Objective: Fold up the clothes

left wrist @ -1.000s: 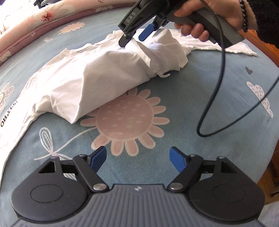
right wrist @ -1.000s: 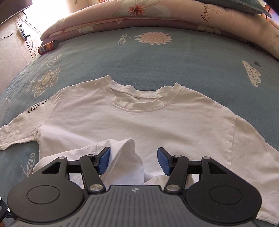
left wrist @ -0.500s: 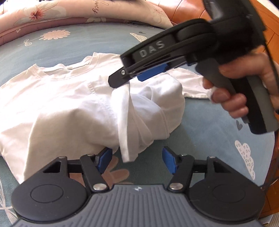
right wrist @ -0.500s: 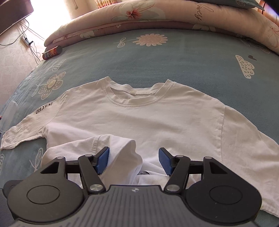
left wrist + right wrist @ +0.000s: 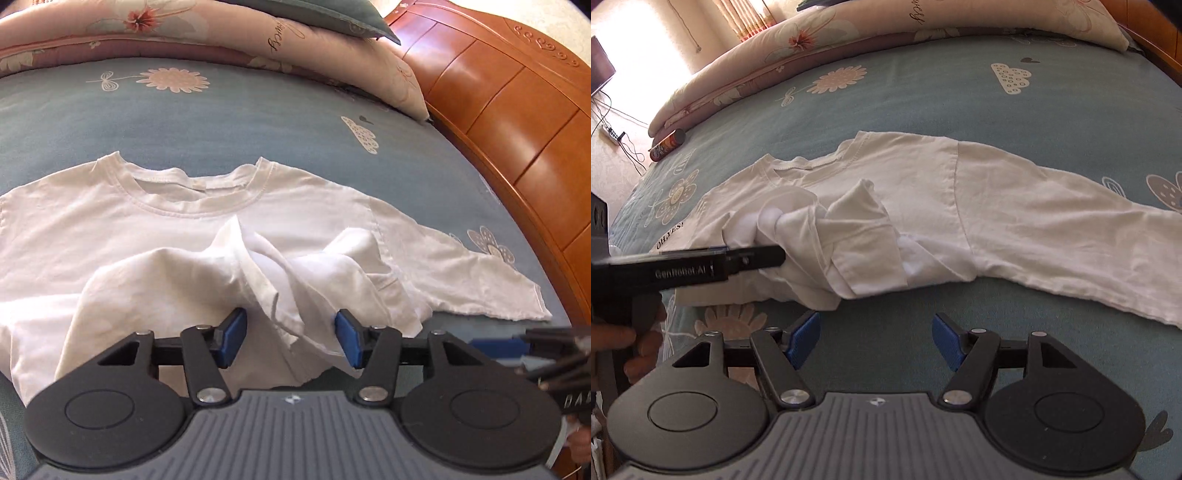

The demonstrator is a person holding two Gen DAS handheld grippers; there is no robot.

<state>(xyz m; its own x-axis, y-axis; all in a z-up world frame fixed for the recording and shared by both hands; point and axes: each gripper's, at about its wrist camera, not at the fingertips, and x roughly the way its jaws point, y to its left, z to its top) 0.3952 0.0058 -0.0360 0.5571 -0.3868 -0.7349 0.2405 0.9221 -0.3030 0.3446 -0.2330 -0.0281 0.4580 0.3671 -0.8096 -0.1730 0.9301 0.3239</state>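
A white T-shirt (image 5: 184,221) lies on the blue flowered bedsheet (image 5: 221,122), collar to the far side and its hem bunched up near me. The bunched hem (image 5: 280,288) sits between the fingers of my left gripper (image 5: 290,332). Its jaws are closing, with the blue pads still apart from the cloth. In the right wrist view the left gripper (image 5: 775,256) pokes into the bunch from the left. My right gripper (image 5: 875,332) hovers over bare sheet just in front of the shirt (image 5: 997,206), jaws opening, nothing between them. It shows at the right edge (image 5: 517,349) of the left wrist view.
A folded floral quilt and pillows (image 5: 258,33) line the far side of the bed. A wooden headboard (image 5: 517,110) runs along the right. A can (image 5: 666,144) lies at the bed's far left edge, and a power strip with cables (image 5: 611,133) on the floor beyond.
My left gripper has swung round to face the collar, and the bunched hem is now between its narrowing jaws. My right gripper has drawn back off the shirt, its jaws wider and without cloth.
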